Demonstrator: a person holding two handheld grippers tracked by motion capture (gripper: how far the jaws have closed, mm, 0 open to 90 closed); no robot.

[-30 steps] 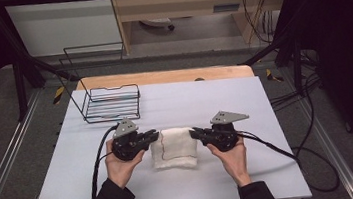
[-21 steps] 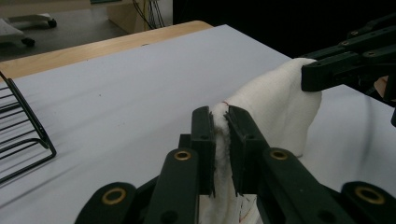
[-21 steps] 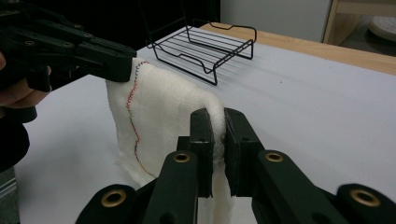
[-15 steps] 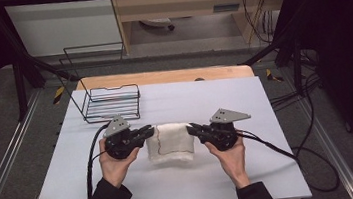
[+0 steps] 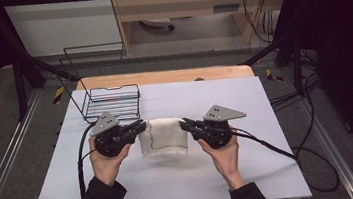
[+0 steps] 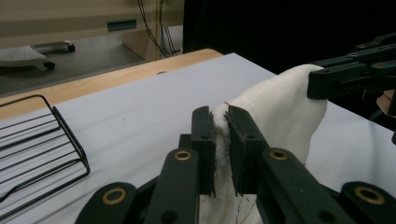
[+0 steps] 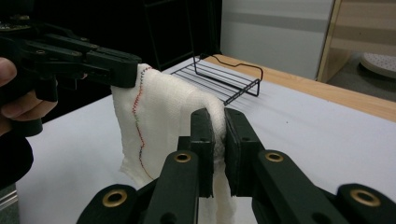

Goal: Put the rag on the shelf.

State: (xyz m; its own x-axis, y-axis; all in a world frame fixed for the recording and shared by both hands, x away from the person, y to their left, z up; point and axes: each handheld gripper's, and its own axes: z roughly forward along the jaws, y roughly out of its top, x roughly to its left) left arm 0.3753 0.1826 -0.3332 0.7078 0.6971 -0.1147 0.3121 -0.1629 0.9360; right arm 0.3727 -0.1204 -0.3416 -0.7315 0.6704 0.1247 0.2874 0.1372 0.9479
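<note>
Nearest, bottom of high view: two forearms in dark sleeves, each hand round a black gripper body w/ grey three-cornered plate on top. Left gripper (image 5: 140,127) and right gripper (image 5: 183,124) point inward at each other, cloth (image 5: 162,136) strung between them.

Jaws: both clamped on the cloth. In left gripper view its two flat black pads pinch a bunched corner of cloth (image 6: 280,107), fabric squeezed in the narrow slit. Same in right gripper view: pads closed on a folded edge, rest of cloth (image 7: 159,116) draping down and across to the left gripper (image 7: 126,70).

Cloth: white, soft, coarse gauze-like weave, roughly square, thin red/dark stitched line wandering down one side. Top edge held up off the table by both grippers, sagging in the middle; whether lower edge touches the table, can't tell. Sits approx mid-table.

Table (image 5: 272,159): smooth pale sheet, rectangular. Bare surface right of the right gripper and along the near edge; black cables trail off both sides.

Further back, left: black wire rack (image 5: 114,102), thin rods, open box shape, just behind the left gripper, apart from the cloth. Behind it a strip of bare wood at the far table edge.

No readable writing or labels.
</note>
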